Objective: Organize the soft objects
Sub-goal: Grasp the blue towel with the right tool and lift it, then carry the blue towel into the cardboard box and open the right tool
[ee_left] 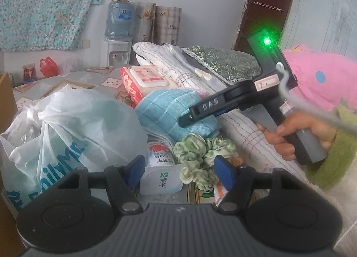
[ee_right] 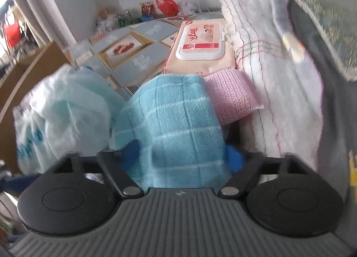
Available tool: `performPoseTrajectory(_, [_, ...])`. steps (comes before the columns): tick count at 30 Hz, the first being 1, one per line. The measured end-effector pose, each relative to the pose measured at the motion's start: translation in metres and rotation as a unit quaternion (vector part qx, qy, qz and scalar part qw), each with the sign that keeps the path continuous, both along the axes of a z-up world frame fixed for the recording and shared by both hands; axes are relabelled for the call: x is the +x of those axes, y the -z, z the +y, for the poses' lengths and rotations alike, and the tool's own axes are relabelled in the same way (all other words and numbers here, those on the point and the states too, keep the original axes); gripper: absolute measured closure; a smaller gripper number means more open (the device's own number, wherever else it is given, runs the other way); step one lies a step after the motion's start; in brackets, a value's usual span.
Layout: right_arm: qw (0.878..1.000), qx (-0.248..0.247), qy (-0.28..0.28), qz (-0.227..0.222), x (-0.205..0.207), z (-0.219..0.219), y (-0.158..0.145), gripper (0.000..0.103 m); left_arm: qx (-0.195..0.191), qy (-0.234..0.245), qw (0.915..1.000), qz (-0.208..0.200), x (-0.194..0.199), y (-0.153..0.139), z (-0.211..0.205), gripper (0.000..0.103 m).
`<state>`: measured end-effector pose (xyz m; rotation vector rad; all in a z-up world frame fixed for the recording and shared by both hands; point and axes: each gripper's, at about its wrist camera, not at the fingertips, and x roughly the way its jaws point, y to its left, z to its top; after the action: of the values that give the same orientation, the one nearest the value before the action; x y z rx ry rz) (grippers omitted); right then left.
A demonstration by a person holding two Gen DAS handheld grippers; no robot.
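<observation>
- Left gripper (ee_left: pixel 178 169): black body, blue pads, jaws roughly half apart; green-and-white patterned fabric scrunchie (ee_left: pixel 202 159) between the fingers, touching the right-side pad (ee_left: pixel 224 173), a clear gap at the left-side pad (ee_left: pixel 136 167); not gripped.
- Under and beside the scrunchie: white plastic tub with green print (ee_left: pixel 160 181); above that, white packet with a red flower mark (ee_left: pixel 159 153).
- Right gripper (ee_right: pixel 181 159): same black-and-blue build, jaws narrowed around a folded light-blue checked cloth (ee_right: pixel 174 127); both blue pads against the cloth's sides, cloth bulging up between them; squeezed and held.
- From the left wrist view: right gripper's arm marked "DAS" laid across the same blue cloth (ee_left: pixel 169 109); a hand (ee_left: pixel 287 136) around its grey handle, green fuzzy sleeve (ee_left: pixel 332 159) behind, pink garment above.
- Pink knitted scouring pad (ee_right: pixel 232 98): just beside the blue cloth, touching its far right corner, leaning on a white towel with thin coloured stripes (ee_right: pixel 276 78).
- Pink wet-wipes pack with white flip lid (ee_right: pixel 200 45): behind the blue cloth, flat on the tiled-pattern tabletop (ee_right: pixel 133 60).
- Tied white plastic bag with blue lettering (ee_left: pixel 58 127): left of the blue cloth, touching it.
- Dark floral cushion with lace edging (ee_left: pixel 223 63): on top of the striped towel pile.
- Background: water dispenser with blue bottle (ee_left: pixel 119 23), floral curtain (ee_left: pixel 44 7), red bag (ee_left: pixel 48 66).
</observation>
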<state>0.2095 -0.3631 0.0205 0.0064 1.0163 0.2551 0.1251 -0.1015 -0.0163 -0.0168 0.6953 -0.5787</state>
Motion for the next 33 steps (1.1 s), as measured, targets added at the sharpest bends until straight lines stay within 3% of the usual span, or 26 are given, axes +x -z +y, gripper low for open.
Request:
performPoseTrajectory(2, [1.000, 0.001, -0.004, 0.000, -0.001, 0.002, 0.000, 0.064, -0.001, -0.002, 1.0000, -0.001, -0.001, 0.000, 0.002, 0.034])
performPoseTrajectory(3, [1.000, 0.001, -0.003, -0.001, -0.003, 0.002, -0.001, 0.075, -0.002, -0.002, 1.0000, -0.001, -0.001, 0.000, 0.004, 0.034])
performPoseTrajectory(6, [1.000, 0.004, -0.004, -0.016, -0.008, 0.006, -0.011, 0.085, -0.005, -0.008, 1.0000, 0.001, -0.003, 0.001, 0.009, 0.034])
performPoseTrajectory(14, [0.994, 0.039, -0.002, -0.098, -0.030, 0.003, -0.074, 0.088, -0.019, -0.015, 0.9997, -0.001, -0.017, -0.007, 0.019, 0.034])
performPoseTrajectory(20, [0.984, 0.113, -0.014, -0.134, -0.071, -0.001, -0.119, 0.088, -0.056, -0.012, 0.9982, -0.013, -0.039, -0.021, 0.038, 0.032])
performPoseTrajectory(23, [0.980, 0.154, -0.026, -0.125, -0.095, 0.000, -0.121, 0.088, -0.104, -0.012, 0.9945, -0.009, -0.044, -0.025, 0.052, 0.029])
performPoseTrajectory(27, [0.969, 0.225, -0.038, -0.091, -0.116, -0.001, -0.108, 0.088, -0.170, -0.005, 0.9851, 0.025, -0.039, -0.026, 0.063, 0.029])
performPoseTrajectory(30, [0.951, 0.303, -0.044, -0.046, -0.118, -0.003, -0.097, 0.088, -0.184, -0.001, 0.9827, 0.024, -0.040, -0.026, 0.065, 0.029])
performPoseTrajectory(33, [0.921, 0.384, -0.064, 0.000, -0.117, 0.001, -0.091, 0.088, -0.194, 0.005, 0.9808, 0.014, -0.044, -0.030, 0.068, 0.025])
